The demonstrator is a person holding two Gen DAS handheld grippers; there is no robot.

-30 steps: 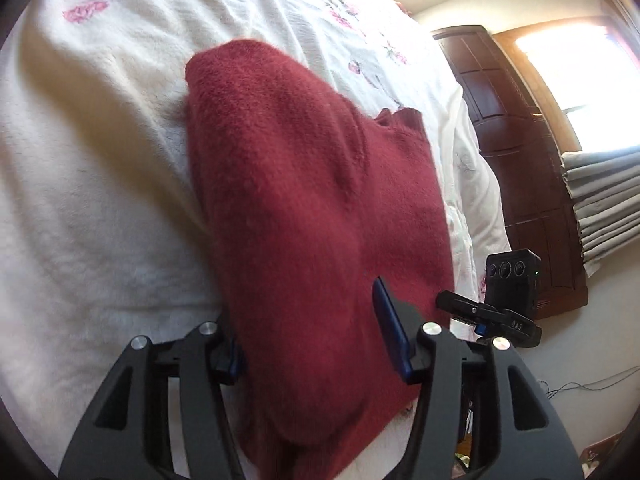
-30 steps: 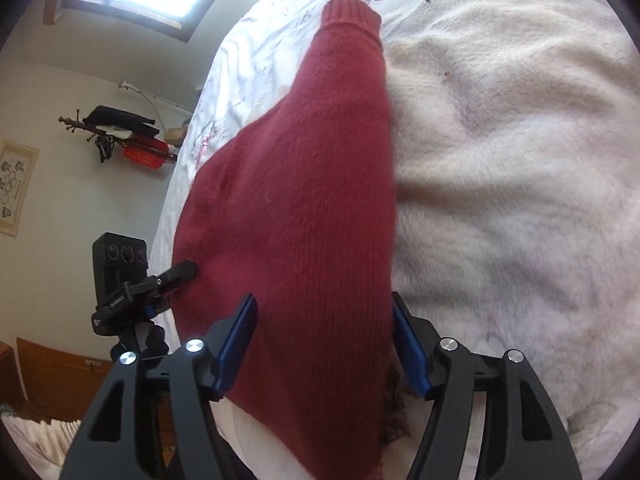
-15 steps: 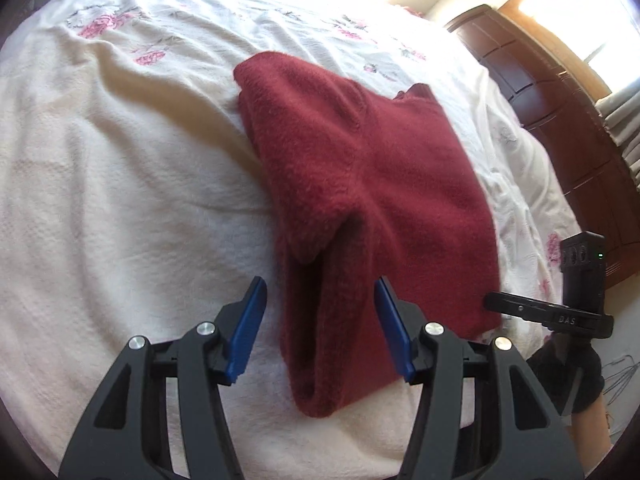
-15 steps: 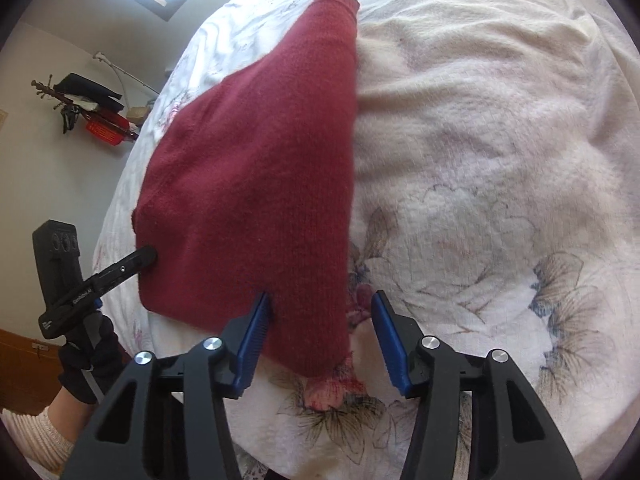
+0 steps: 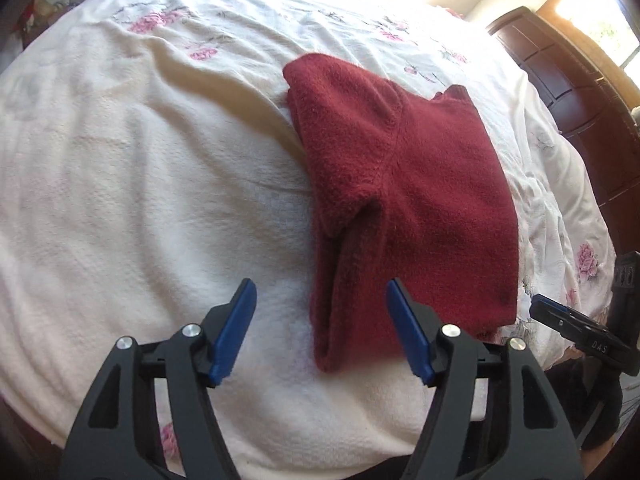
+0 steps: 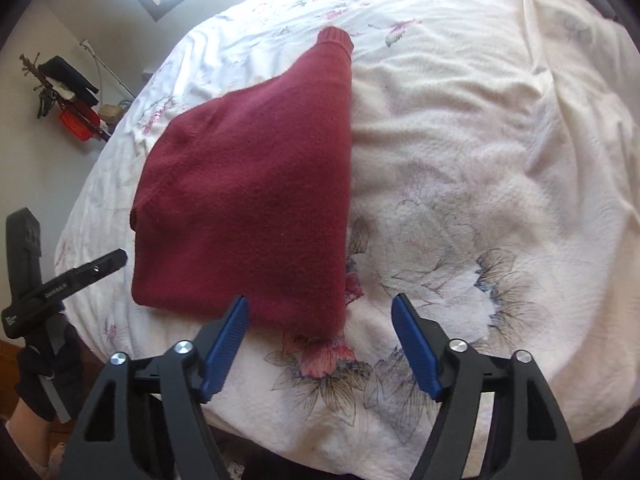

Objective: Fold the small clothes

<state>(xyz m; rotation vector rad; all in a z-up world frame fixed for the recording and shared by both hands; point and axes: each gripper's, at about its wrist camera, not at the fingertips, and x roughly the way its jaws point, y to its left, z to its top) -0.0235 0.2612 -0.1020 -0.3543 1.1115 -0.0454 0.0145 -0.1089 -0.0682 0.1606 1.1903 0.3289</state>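
A dark red knitted sweater [image 5: 404,192] lies folded on the white flowered bedspread [image 5: 140,184]; one sleeve is laid along its left edge. In the right wrist view the same sweater [image 6: 256,208] tapers to a ribbed cuff [image 6: 336,40] at the far end. My left gripper [image 5: 322,328] hovers open above the sweater's near end, nothing between its blue pads. My right gripper [image 6: 320,340] is open too, above the sweater's near corner. Each gripper shows in the other's view: the right gripper [image 5: 576,328] and the left gripper [image 6: 68,284], both beyond the bed's edge.
A dark wooden headboard or cabinet [image 5: 576,92] stands past the bed at the right. A wall rack with dark and red items [image 6: 68,96] hangs at the left. The bedspread [image 6: 480,184] spreads wide and wrinkled to the right of the sweater.
Both grippers have let go of the sweater and pulled back and up from it. The sweater now lies flat on the bed, and more of the bed is in view.
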